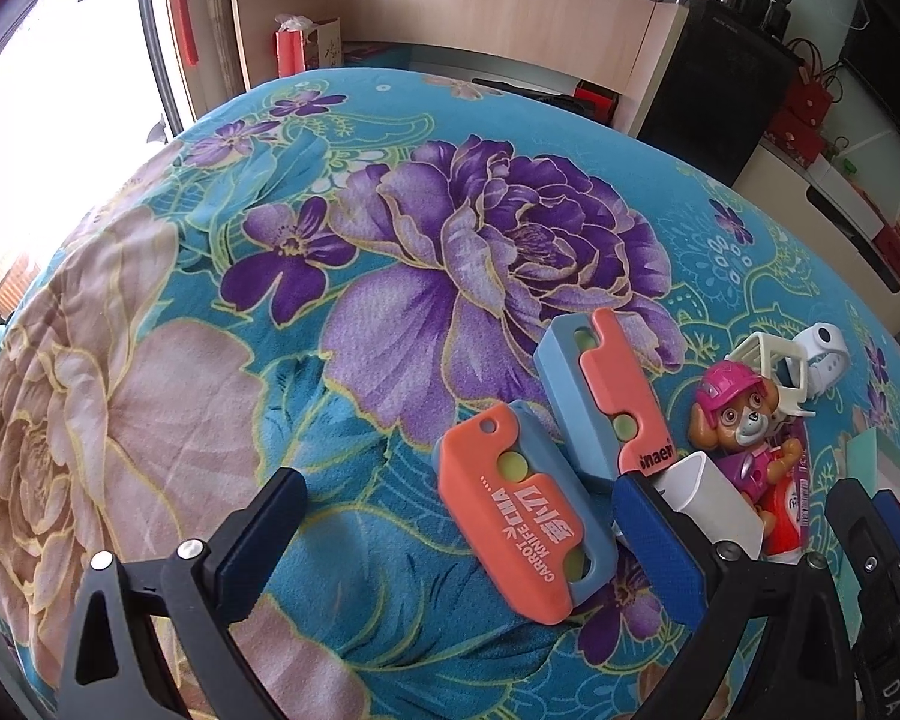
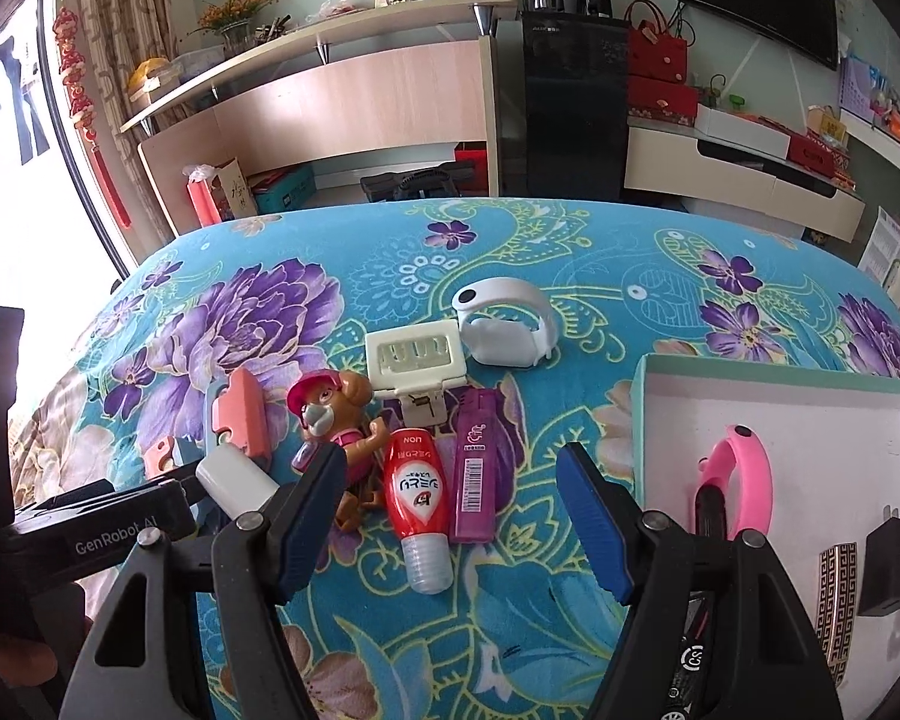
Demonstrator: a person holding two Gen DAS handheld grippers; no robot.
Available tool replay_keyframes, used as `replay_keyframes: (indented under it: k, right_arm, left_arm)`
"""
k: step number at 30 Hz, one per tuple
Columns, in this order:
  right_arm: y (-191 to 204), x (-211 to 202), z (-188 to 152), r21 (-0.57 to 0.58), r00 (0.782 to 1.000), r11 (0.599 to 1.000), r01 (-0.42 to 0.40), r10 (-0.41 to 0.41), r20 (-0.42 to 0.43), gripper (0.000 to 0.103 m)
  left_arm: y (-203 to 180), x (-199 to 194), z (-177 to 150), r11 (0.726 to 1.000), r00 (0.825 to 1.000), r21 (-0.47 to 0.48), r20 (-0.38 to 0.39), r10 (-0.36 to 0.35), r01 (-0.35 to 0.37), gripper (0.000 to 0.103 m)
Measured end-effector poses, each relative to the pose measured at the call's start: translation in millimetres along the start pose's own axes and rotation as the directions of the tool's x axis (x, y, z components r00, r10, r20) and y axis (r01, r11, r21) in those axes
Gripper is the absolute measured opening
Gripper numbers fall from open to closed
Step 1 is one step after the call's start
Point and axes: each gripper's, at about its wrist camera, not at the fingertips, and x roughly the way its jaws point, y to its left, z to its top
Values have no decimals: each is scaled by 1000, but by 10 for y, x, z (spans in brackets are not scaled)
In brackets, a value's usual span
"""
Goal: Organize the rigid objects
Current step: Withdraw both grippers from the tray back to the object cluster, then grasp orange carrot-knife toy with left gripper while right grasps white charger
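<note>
My left gripper (image 1: 468, 525) is open, its fingers either side of an orange-and-blue carrot knife toy (image 1: 525, 516) lying on the flowered cloth. A second such toy (image 1: 606, 396) lies just beyond it. My right gripper (image 2: 450, 507) is open above a red glue bottle (image 2: 417, 495) and a purple case (image 2: 477, 468). A puppy figure (image 2: 330, 405), a cream clip holder (image 2: 414, 360), a white wristband (image 2: 504, 324) and a white tube (image 2: 237, 480) lie nearby. The left gripper also shows at the left of the right wrist view.
A white tray with a teal rim (image 2: 645, 396) at the right holds a pink wristband (image 2: 744, 474), a black charger (image 2: 885, 564), a patterned strip (image 2: 837, 600) and a pen. Shelves, a black cabinet and a TV stand beyond the table.
</note>
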Motion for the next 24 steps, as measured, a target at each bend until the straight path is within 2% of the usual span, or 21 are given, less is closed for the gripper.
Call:
replay_keyframes:
  k: [11,21,24]
  right_arm:
    - [14,57,-45,12,1000,1000,-23,23,-1,73]
    - [124,0,-59,-31,998,998,-59,59,20,73]
    - [174,-4,-69,-43,997,996,-79,80,19,72]
  left_arm:
    - [-43,71,-30,998,999,40,-16,48,-48,103]
    - [85,15,-75,996,996,24,-6,90,-90,103]
    - [146,-24,-80,998,998,7,2,70,-70,96]
